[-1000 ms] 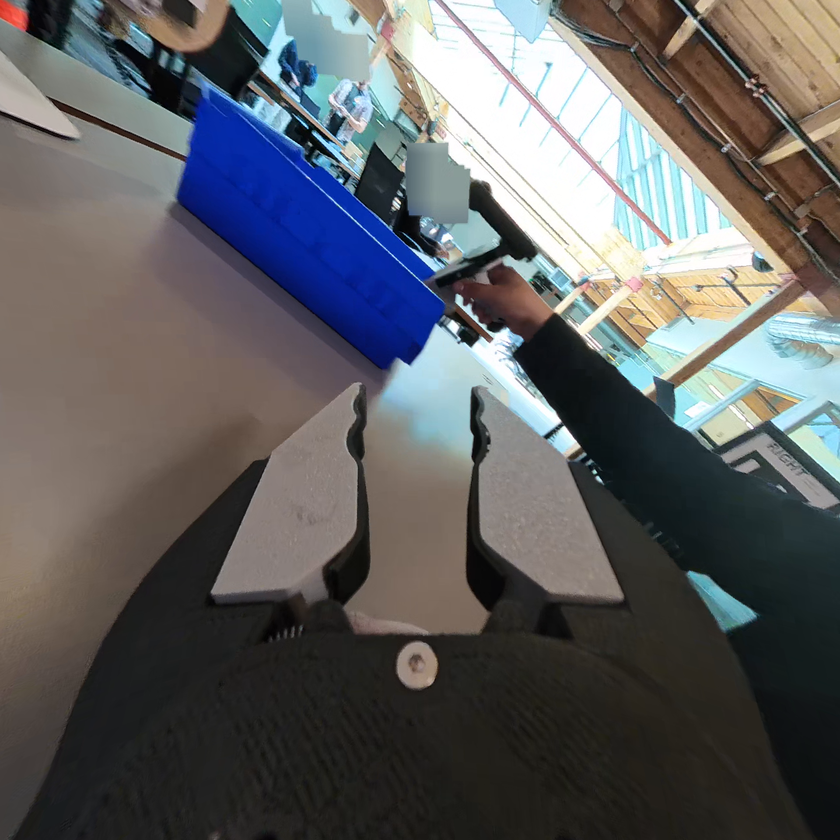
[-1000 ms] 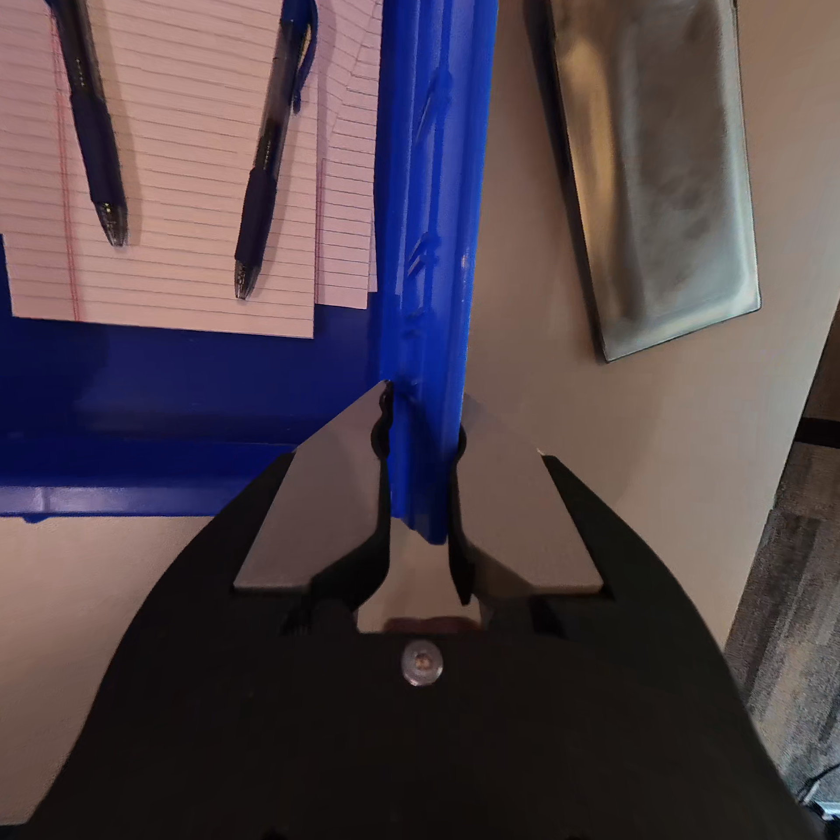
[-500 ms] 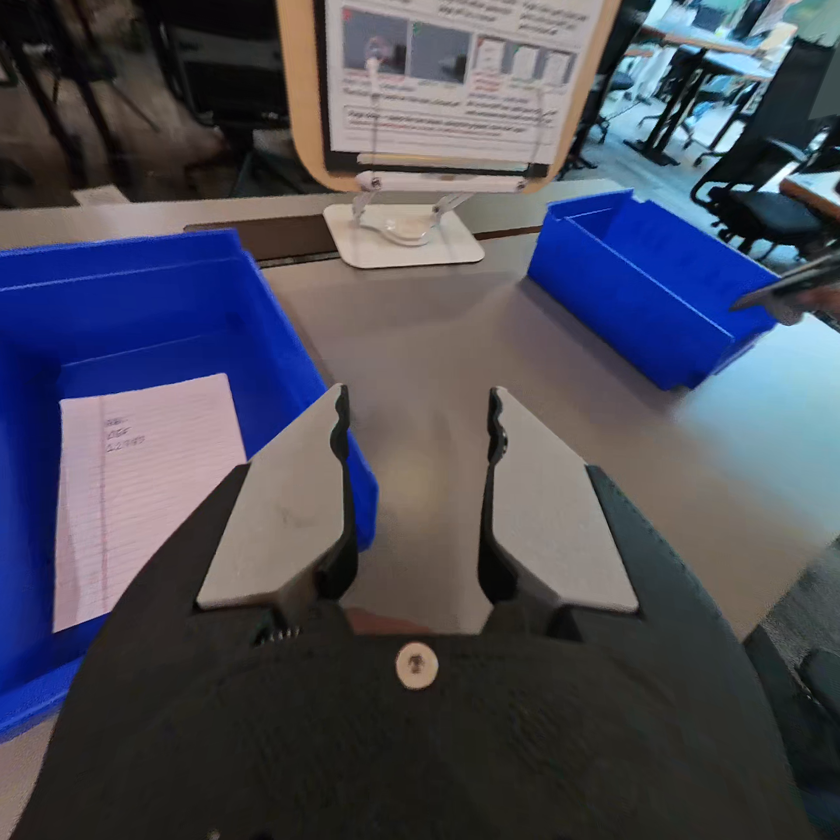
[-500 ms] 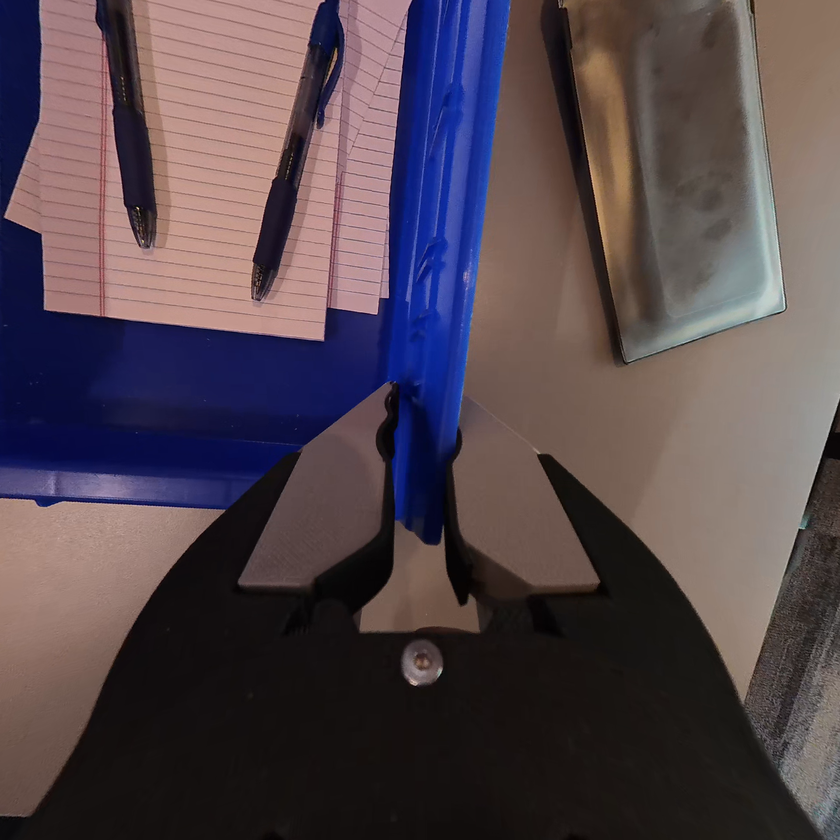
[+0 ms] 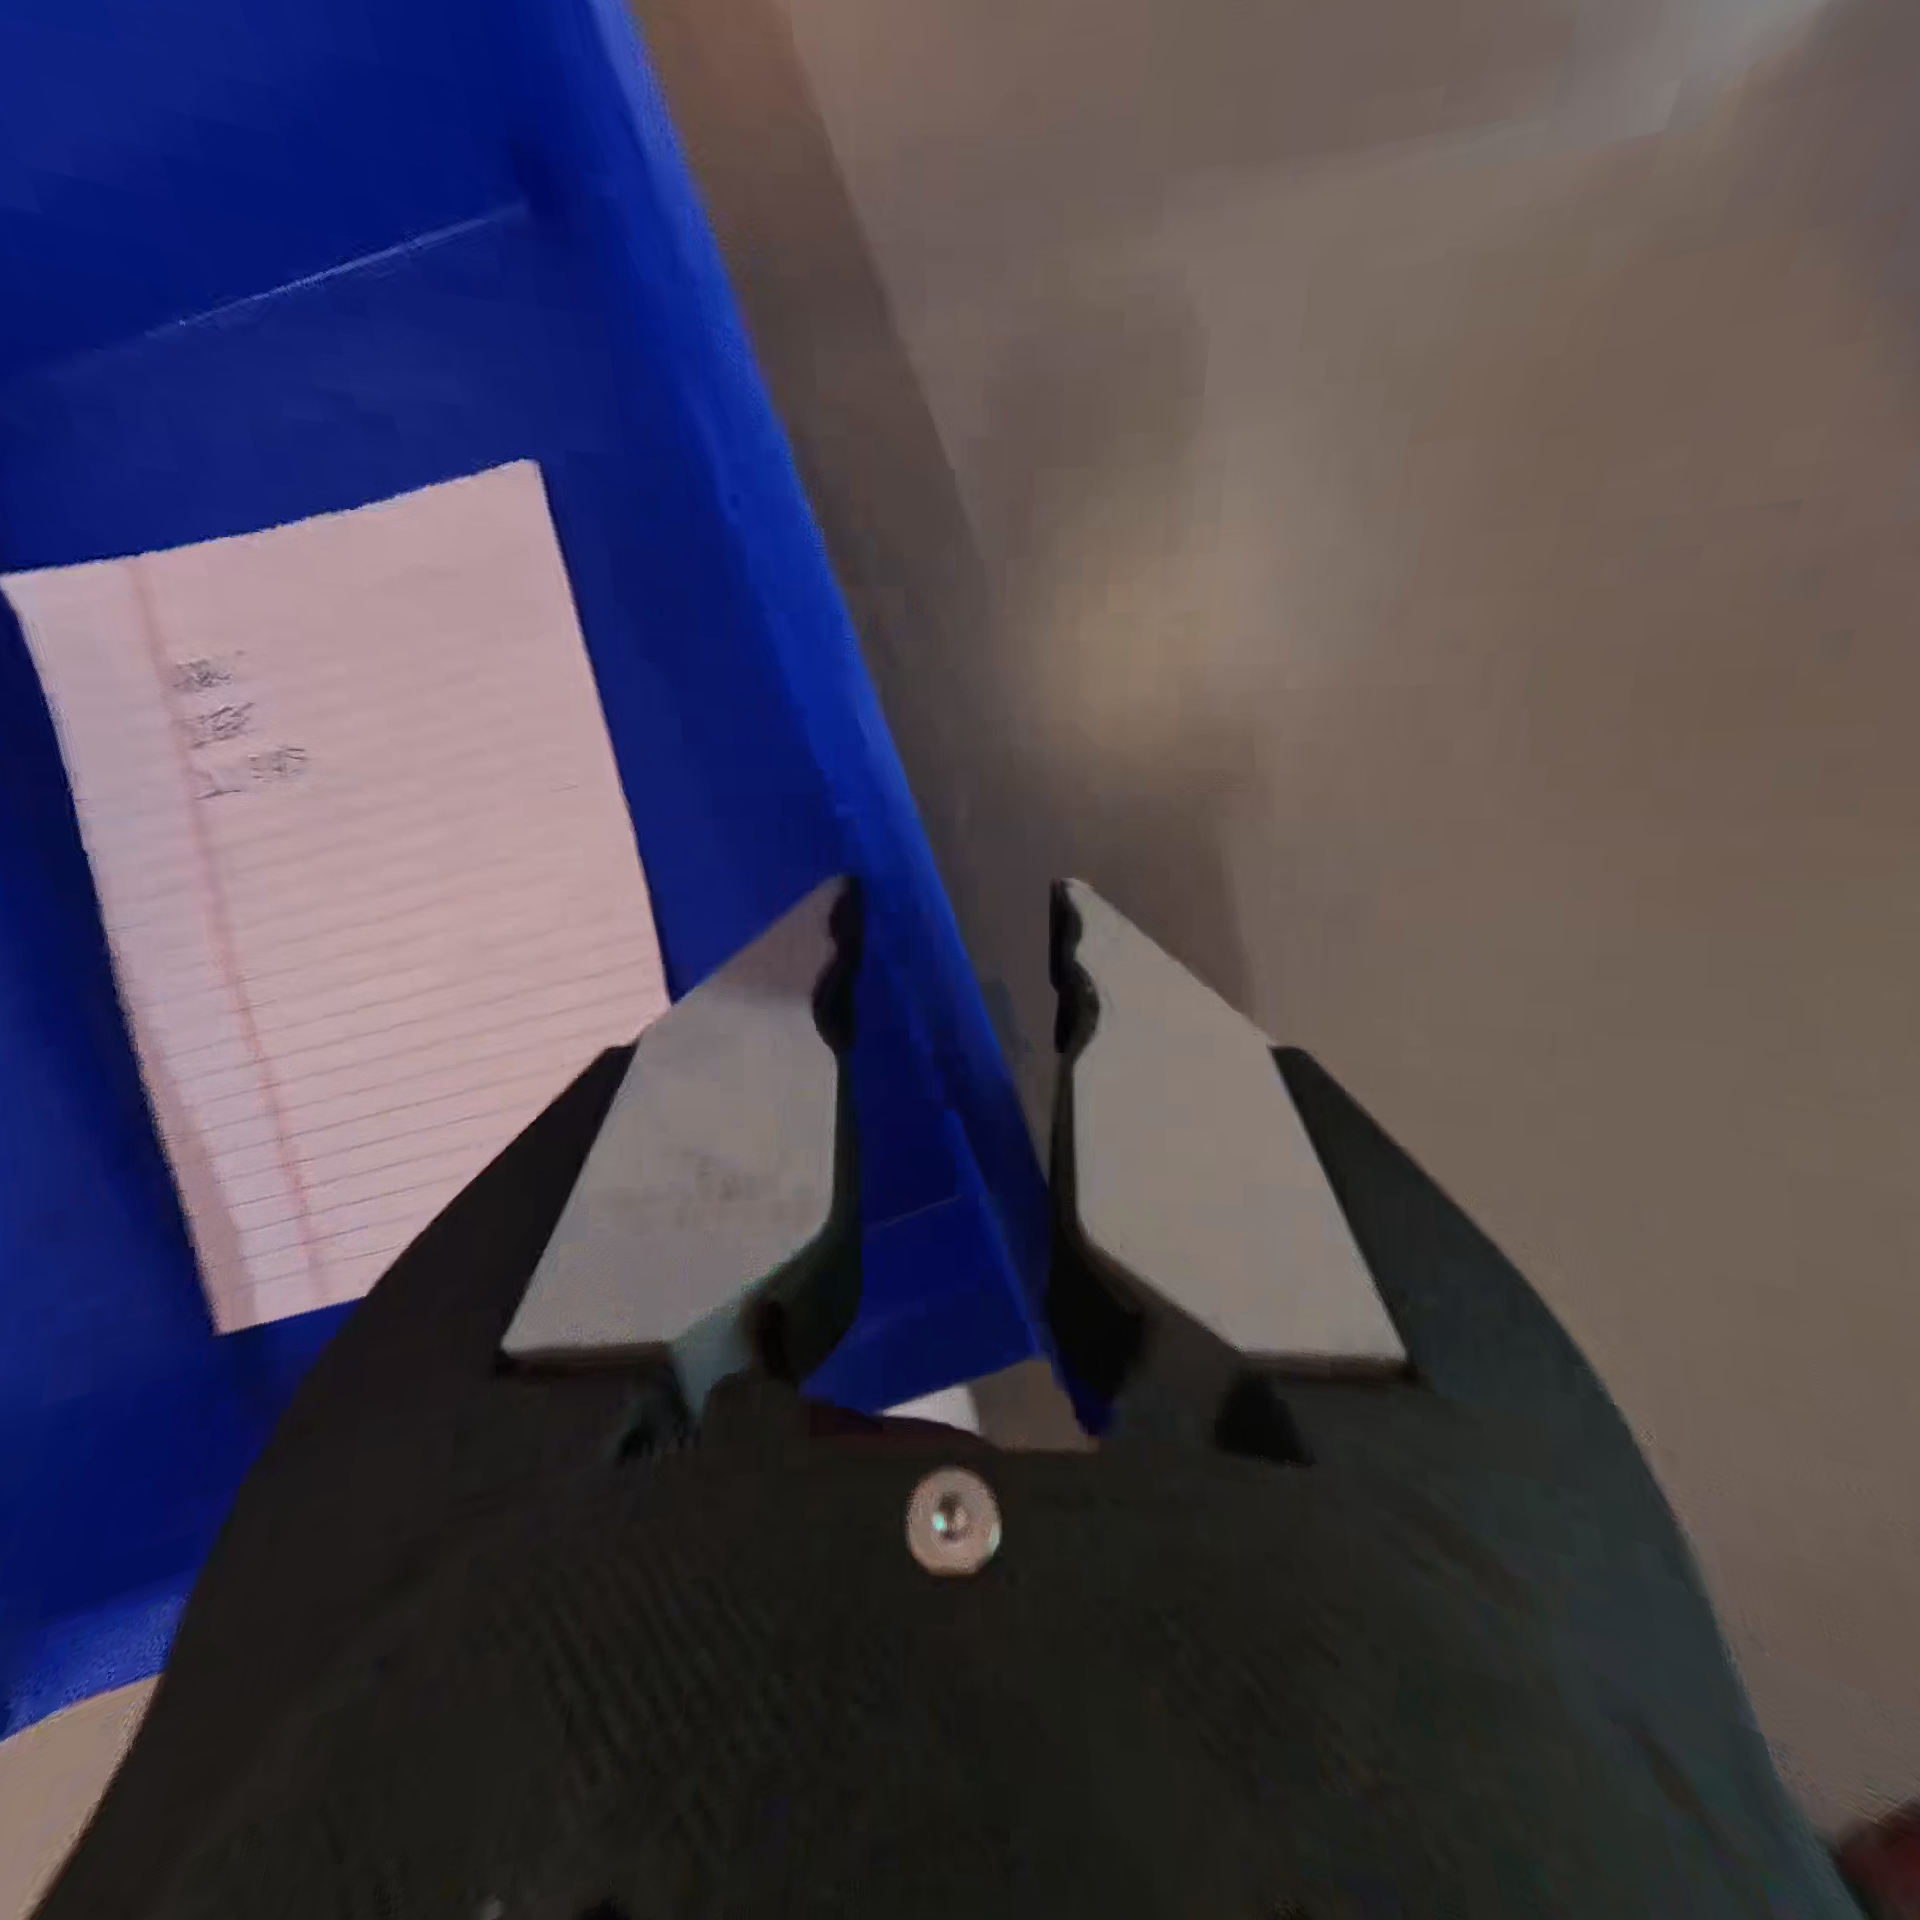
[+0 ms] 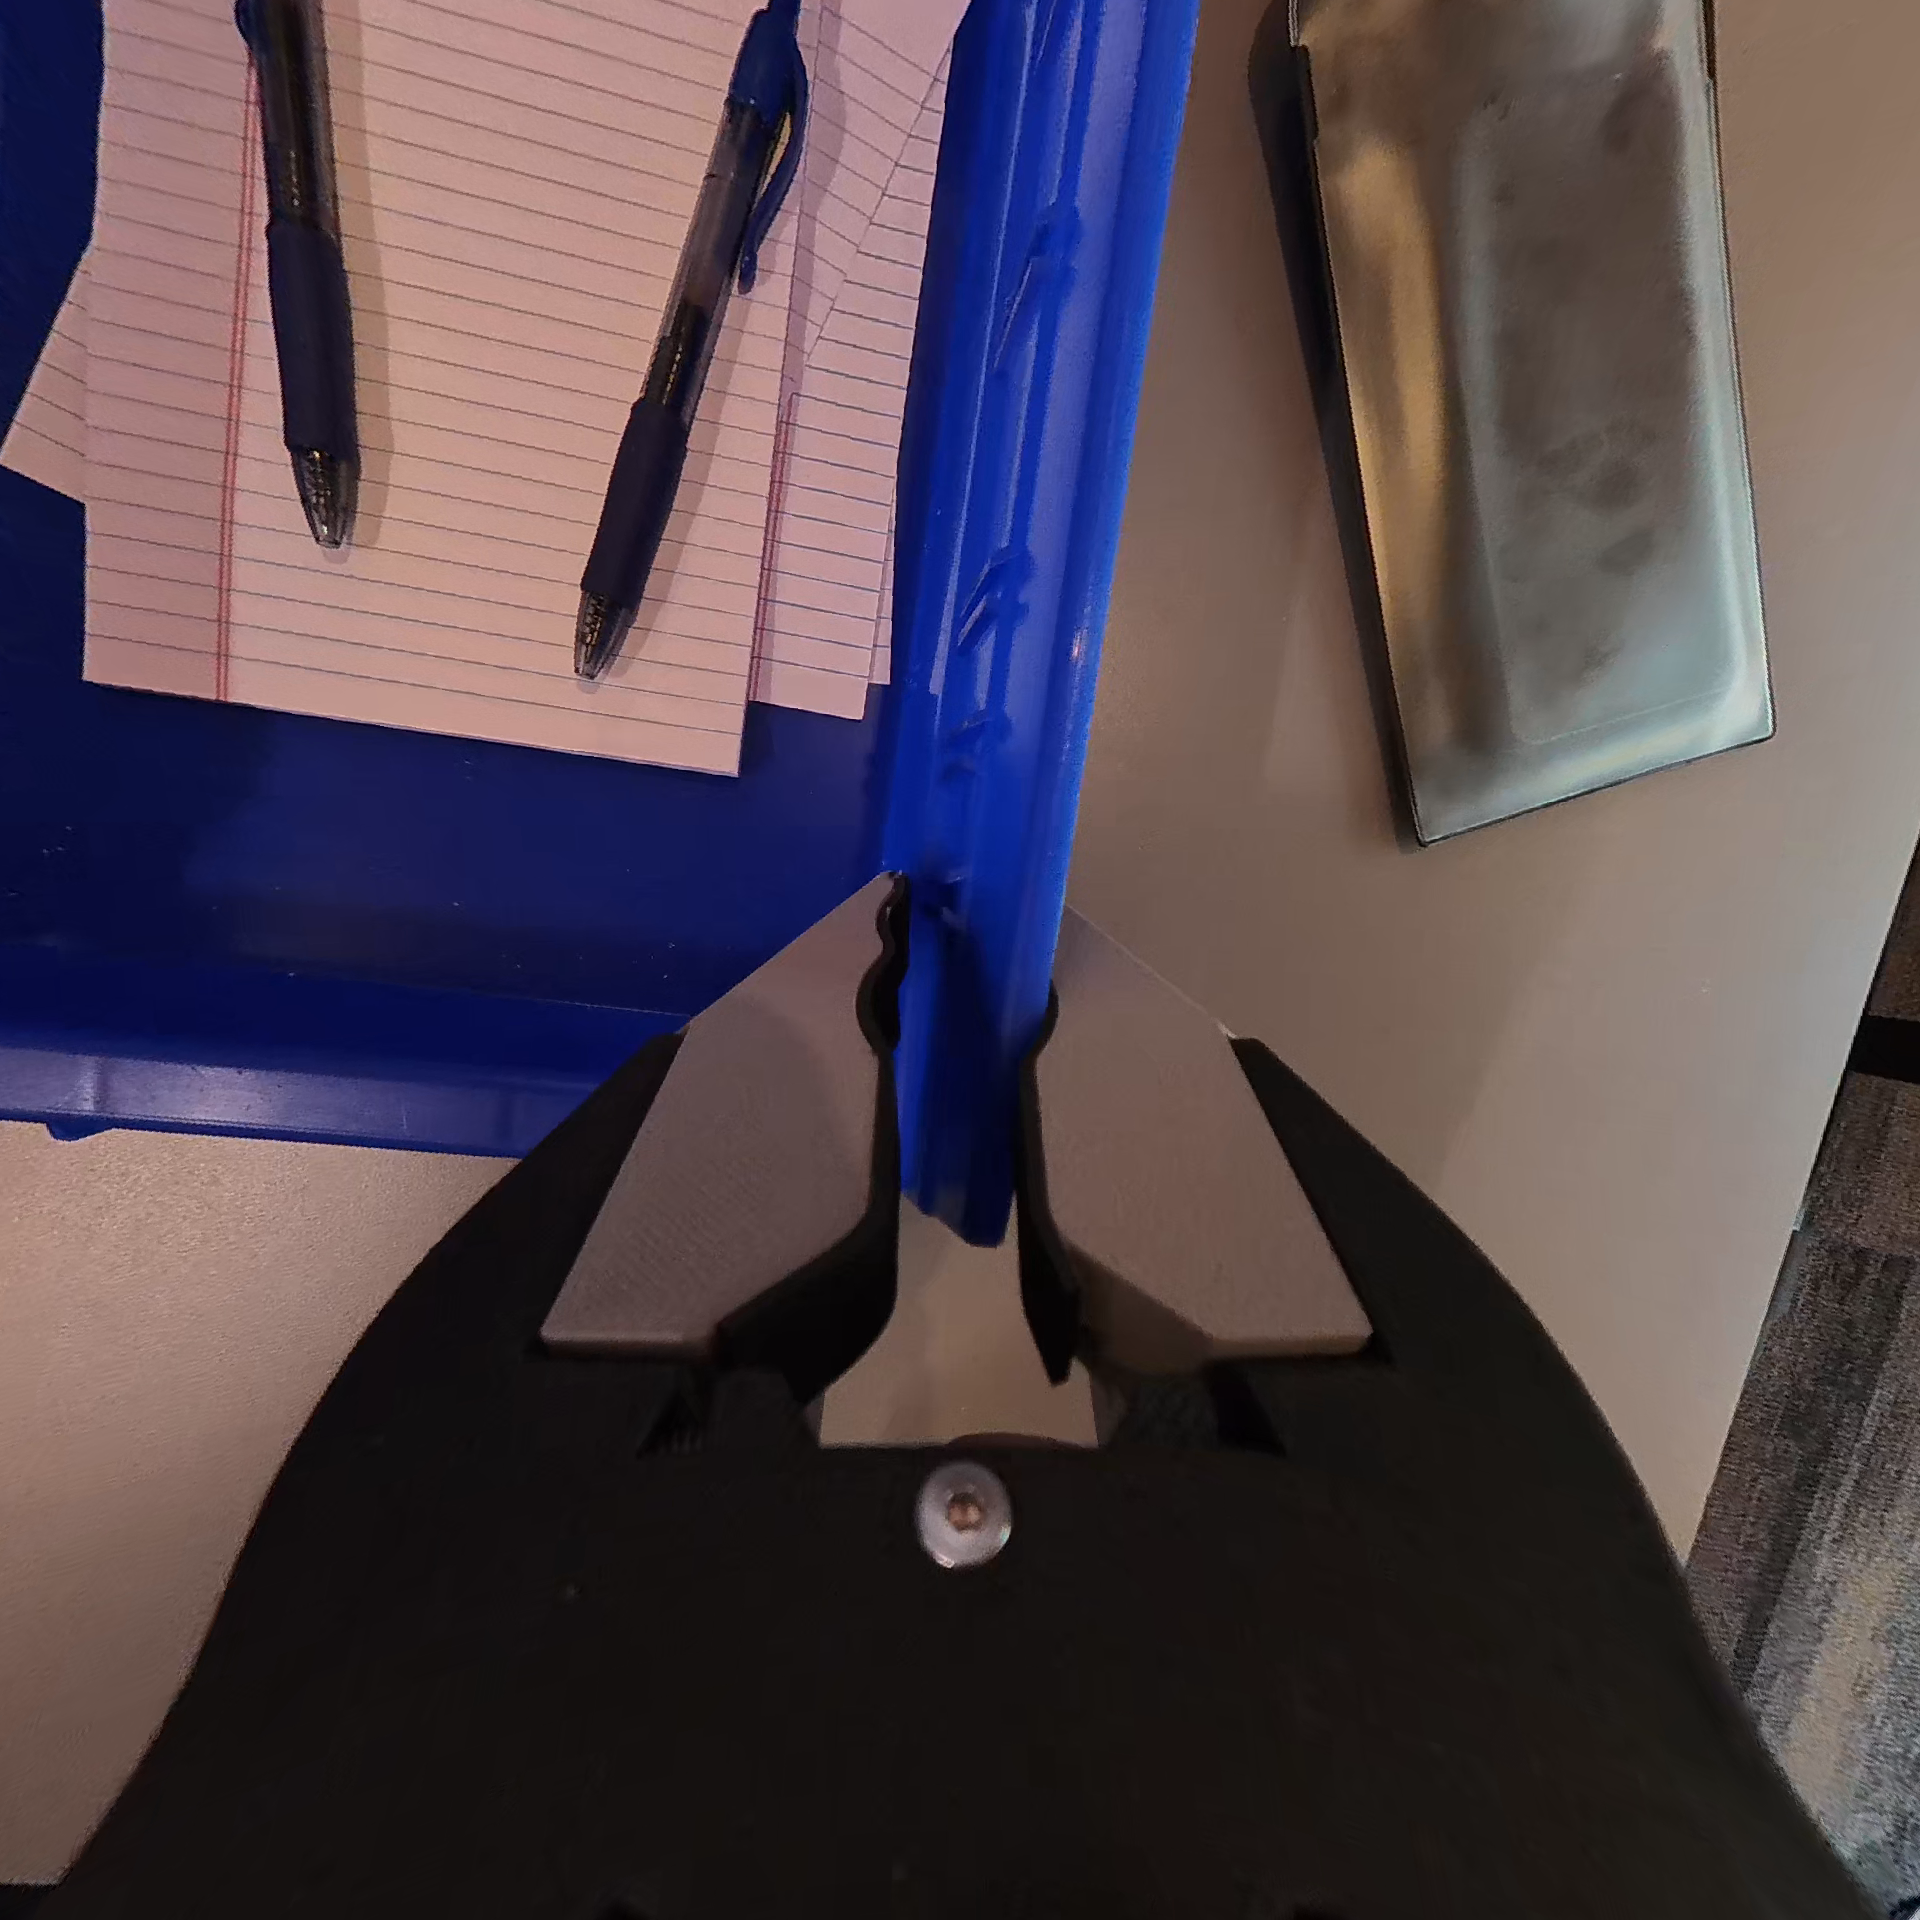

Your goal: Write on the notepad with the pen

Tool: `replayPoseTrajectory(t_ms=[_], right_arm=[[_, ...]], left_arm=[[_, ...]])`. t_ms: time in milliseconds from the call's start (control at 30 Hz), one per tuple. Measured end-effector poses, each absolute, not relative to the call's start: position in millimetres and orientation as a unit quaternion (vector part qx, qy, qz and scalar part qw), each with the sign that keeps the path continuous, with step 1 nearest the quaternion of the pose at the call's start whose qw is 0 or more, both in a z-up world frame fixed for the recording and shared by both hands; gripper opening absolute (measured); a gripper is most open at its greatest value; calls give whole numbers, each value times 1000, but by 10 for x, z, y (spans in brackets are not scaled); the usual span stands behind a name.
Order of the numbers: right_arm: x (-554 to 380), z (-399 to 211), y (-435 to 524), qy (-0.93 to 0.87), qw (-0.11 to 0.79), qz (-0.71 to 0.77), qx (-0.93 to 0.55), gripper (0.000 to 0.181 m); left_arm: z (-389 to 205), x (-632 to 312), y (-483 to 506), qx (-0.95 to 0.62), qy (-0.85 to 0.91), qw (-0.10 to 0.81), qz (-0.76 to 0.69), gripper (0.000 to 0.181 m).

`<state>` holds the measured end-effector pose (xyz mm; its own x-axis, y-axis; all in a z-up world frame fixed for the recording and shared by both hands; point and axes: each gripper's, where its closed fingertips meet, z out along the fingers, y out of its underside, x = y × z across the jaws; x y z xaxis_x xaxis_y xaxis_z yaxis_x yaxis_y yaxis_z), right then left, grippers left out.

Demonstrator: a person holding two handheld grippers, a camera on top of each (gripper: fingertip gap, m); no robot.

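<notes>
Left tool (image 5: pixel 951 899): matte black ribbed body filling the lower frame, two grey wedge-shaped fingers (image 5: pixel 707 1164) with notched black inner edges, one silver screw low centre. Right tool (image 6: pixel 977 914): same build, same screw.

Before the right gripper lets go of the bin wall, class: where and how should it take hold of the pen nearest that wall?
Grip the pen on its dark rubber sleeve, just above the tip. It lies flat on the lined sheets, tip toward the right gripper, so come straight down from above with the fingers across the barrel. The bin wall stands close alongside, so a sideways approach looks cramped.
</notes>
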<state>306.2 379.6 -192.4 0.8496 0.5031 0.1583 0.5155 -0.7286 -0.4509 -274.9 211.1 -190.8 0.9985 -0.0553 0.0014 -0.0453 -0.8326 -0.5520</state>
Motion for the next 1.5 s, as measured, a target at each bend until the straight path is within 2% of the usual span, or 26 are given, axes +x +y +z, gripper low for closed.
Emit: replayPoseTrajectory(t_ms=[67,100,133,233,533,733,933,1100,1367,1500], right_arm=[[3059,-1922,3797,-278,249,-13,-928,14],[3053,-1920,3798,-280,251,-11,-927,14],[3040,-1916,3793,-282,254,-5,-925,13],[2868,-1909,3688,-282,255,71,-922,3],[2243,-1903,3360,-314,265,86,-908,3],[1164,-1892,2952,-333,281,121,-892,2],[-253,-1877,2652,-293,306,201,-883,2],[-1186,-1841,2418,-217,322,296,-873,7],[-1750,-1662,1895,-98,369,414,-826,34],[-2134,-1644,1750,-193,347,407,-823,42]], left_arm=[[-1922,-2957,2122,-955,68,270,105,10],[-1923,-3038,2105,-953,76,258,138,5],[-1915,-3003,2114,-954,80,268,109,4],[-1721,-2978,2110,-949,64,308,29,4],[-522,-2888,1757,-890,41,432,-139,4],[52,-2955,1378,-867,35,480,-127,4],[297,-2715,1146,-851,33,495,-174,4],[163,-2558,1068,-857,49,484,-169,5],[83,-2702,927,-864,44,478,-151,4],[241,-2673,959,-865,47,485,-123,5]])
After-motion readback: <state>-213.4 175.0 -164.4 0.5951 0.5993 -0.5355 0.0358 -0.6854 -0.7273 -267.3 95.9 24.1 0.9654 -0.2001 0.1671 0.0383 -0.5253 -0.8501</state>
